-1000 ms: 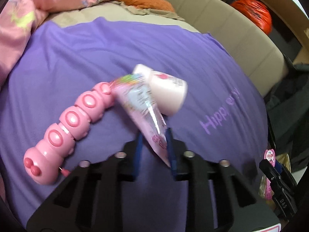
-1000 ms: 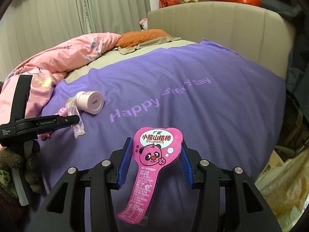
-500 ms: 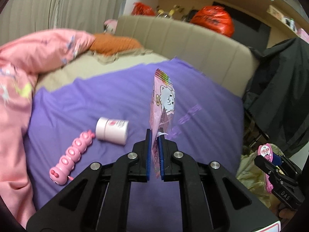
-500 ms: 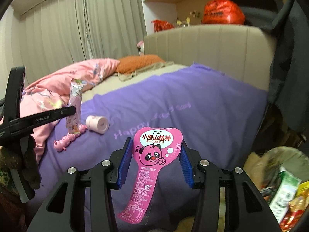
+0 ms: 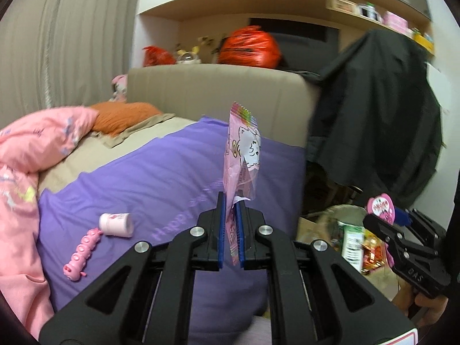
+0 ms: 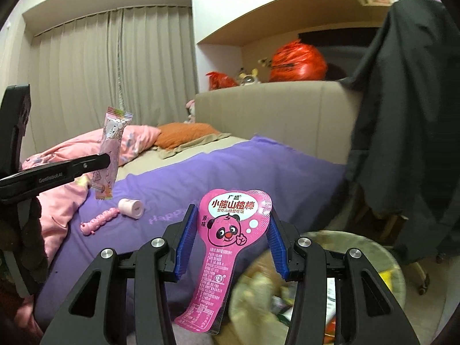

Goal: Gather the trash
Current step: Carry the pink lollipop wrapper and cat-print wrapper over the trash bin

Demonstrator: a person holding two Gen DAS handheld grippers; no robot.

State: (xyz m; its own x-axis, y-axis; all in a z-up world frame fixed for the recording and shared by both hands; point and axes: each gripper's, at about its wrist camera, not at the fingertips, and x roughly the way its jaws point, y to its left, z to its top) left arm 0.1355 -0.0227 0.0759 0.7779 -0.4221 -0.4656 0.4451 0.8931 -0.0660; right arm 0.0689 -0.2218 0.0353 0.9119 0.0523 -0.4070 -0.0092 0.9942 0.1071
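My left gripper [image 5: 230, 201] is shut on the lower end of a pale pink candy wrapper [image 5: 243, 149], which stands upright above the purple bed cover [image 5: 149, 178]. From the right wrist view the same wrapper [image 6: 112, 143] hangs in the left gripper [image 6: 107, 159] at the left. My right gripper [image 6: 230, 215] is shut on a bright pink panda snack packet [image 6: 230, 230], its heart-shaped head between the blue pads and its tail hanging down. The packet [image 5: 379, 206] shows at the right of the left wrist view. A trash bin [image 6: 382, 264] full of wrappers sits below right.
A small white and pink cup [image 5: 116, 224] and a pink caterpillar toy [image 5: 82, 256] lie on the bed cover. Pink quilt [image 5: 31, 149] and orange pillow [image 5: 123, 113] sit left. A dark coat [image 5: 379, 120] hangs at the right, beside the beige headboard [image 5: 212, 95].
Both grippers rose and swung right, away from the bed toward the trash bin. The left gripper's jaws closed tight on the candy wrapper and turned it upright. The bin came into view.
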